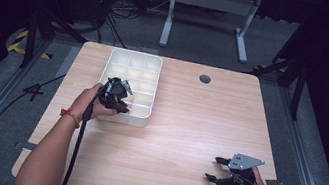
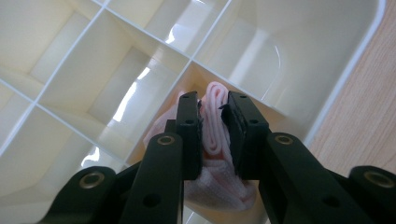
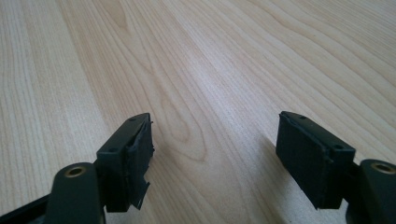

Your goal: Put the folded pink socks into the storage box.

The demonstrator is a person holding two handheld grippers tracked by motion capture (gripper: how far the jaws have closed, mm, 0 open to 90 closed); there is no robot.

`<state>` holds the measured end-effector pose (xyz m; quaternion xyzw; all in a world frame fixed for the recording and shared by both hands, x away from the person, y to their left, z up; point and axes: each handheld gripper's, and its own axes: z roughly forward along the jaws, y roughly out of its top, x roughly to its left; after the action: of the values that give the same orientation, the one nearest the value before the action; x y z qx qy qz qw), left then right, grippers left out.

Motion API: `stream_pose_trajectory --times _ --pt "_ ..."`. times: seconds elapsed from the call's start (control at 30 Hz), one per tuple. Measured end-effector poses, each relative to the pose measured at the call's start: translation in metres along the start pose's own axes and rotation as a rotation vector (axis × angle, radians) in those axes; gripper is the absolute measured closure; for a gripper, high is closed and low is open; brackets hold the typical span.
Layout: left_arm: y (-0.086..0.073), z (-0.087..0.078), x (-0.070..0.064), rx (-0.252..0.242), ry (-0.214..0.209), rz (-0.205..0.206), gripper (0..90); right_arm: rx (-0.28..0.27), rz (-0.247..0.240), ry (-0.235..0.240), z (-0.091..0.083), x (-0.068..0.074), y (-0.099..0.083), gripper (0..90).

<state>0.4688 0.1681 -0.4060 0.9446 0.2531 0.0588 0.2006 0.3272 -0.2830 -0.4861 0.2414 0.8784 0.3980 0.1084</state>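
My left gripper (image 2: 212, 135) is clamped on a folded pink cloth (image 2: 215, 122), inside a near-row cell of the white tray (image 1: 140, 119). My right gripper (image 3: 212, 161) hangs released, low over bare table (image 1: 197, 128).

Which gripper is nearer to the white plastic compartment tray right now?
Left. The left gripper is over the white plastic compartment tray, clamped on a folded pink cloth in one compartment. The right gripper hovers open over the bare wooden table, well away from it.
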Motion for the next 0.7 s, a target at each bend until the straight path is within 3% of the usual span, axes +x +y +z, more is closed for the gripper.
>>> stream_pose_trajectory --times 0.17,0.4,0.53,0.57,0.7 --pt "-0.002 -0.011 -0.003 -0.039 0.027 -0.003 73.2 -0.001 0.000 -0.001 0.000 0.000 0.000 27.9" --pt "-0.004 -0.020 -0.004 -0.054 0.052 -0.011 69.9 0.001 0.004 0.000 0.000 0.000 0.000 27.7" --pt "-0.005 -0.030 -0.007 -0.109 0.077 -0.002 67.9 0.003 0.011 -0.002 0.000 0.000 0.000 26.9" --pt "-0.006 -0.035 -0.009 -0.139 0.101 0.000 67.1 0.003 0.012 -0.002 0.000 0.000 0.000 26.9" --pt "-0.006 -0.039 -0.013 -0.168 0.117 0.001 61.8 0.002 0.011 -0.002 -0.001 0.000 -0.001 26.9"
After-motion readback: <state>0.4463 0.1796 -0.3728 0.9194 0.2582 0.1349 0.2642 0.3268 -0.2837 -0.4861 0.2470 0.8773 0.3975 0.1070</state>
